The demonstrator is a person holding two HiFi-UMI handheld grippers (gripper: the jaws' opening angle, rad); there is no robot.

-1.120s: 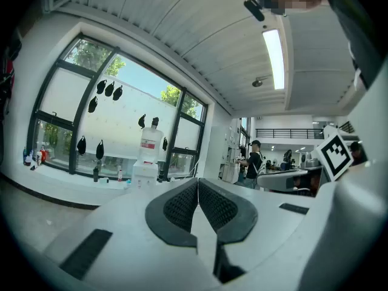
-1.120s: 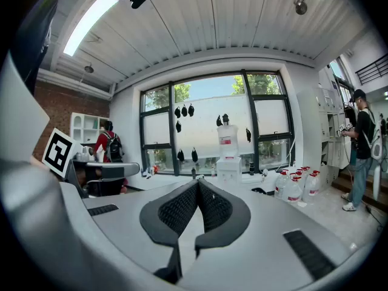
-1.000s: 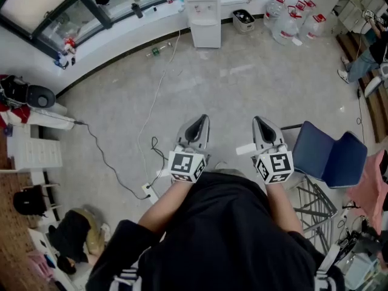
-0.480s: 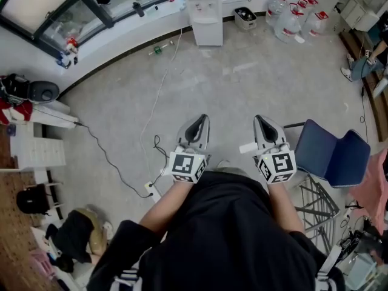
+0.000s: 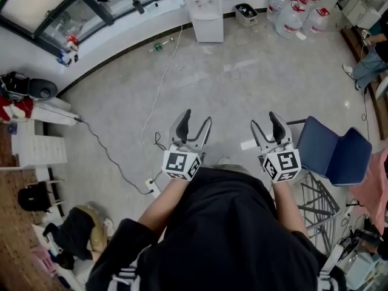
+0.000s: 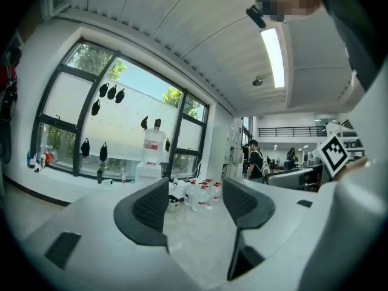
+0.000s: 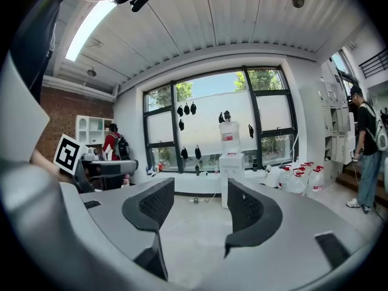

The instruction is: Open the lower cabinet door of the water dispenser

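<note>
You are standing well back from the water dispenser (image 5: 203,8), which is sitting against the window wall with a wide stretch of bare floor (image 5: 242,83) lying between it and you. Both claws have just been opening. The left claw (image 5: 196,119) is now standing released with its jaws spread wide, and the left gripper view is showing only floor and the distant dispenser between the pads. The right claw (image 5: 265,121) is likewise standing released and empty, with the dispenser showing small between its jaws. I am reading this as you readying the tools rather than working yet. The lower cabinet door (image 5: 207,34), on the dispenser's front below the taps, is looking shut and untouched from here, though it is too small to be sure. You are holding both forearms out from your waist, side by side. The claws are pointing roughly level toward the dispenser, and the marker cubes are sitting nearest your body. The left claw is lining up almost straight with the dispenser, and the right one is sitting a little off to its side. A cluster of water jugs (image 5: 294,17) is standing just beside the dispenser, so you will be needing to close the whole gap first.
</note>
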